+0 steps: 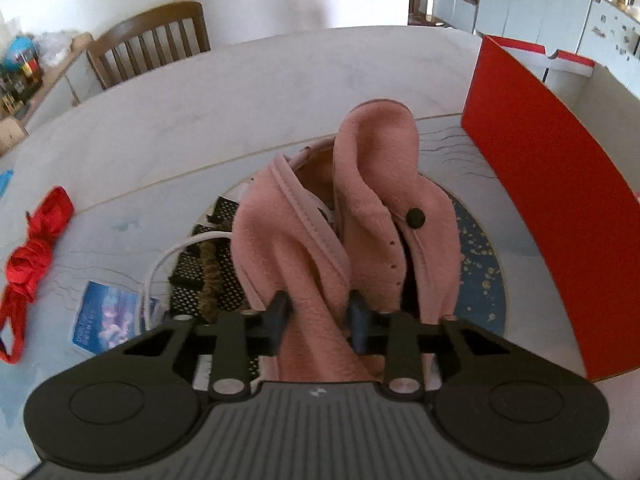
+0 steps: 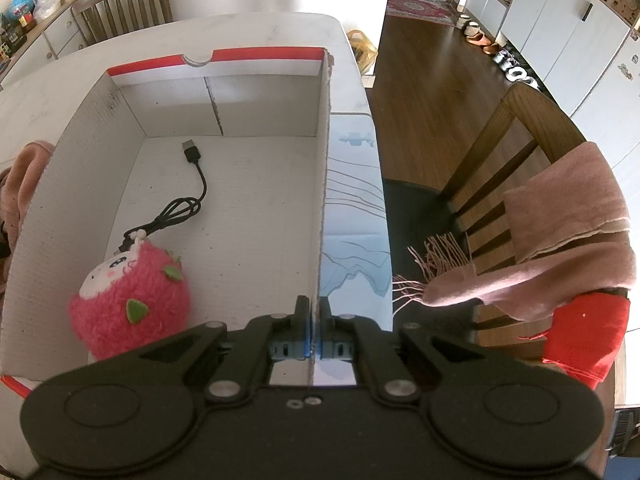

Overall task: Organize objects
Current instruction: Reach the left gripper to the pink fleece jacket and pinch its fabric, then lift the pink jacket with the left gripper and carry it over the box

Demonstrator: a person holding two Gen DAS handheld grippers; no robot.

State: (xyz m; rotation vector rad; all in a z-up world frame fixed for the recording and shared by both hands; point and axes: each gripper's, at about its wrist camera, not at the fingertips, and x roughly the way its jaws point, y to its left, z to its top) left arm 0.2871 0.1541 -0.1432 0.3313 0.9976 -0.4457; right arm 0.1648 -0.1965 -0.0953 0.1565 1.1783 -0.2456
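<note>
While my left gripper (image 1: 318, 320) pinches a fold of the pink fleece jacket (image 1: 340, 216), its view alone shows that garment heaped on the table (image 1: 240, 92), left of the box's red outer wall (image 1: 552, 216); my right view catches only a pink edge past the box's left wall. That right view alone looks into the open cardboard box (image 2: 240, 208), where a black USB cable (image 2: 180, 200) coils near the middle and a fuzzy pink plush toy (image 2: 132, 308) sits in the near left corner. My right gripper (image 2: 314, 320) is pressed together on the box's thin right wall. The jacket is soft, nubby fleece with a paler bound edge and a round dark button (image 1: 415, 218). A red ribbon bundle (image 1: 32, 256) lies far left on the table.
</note>
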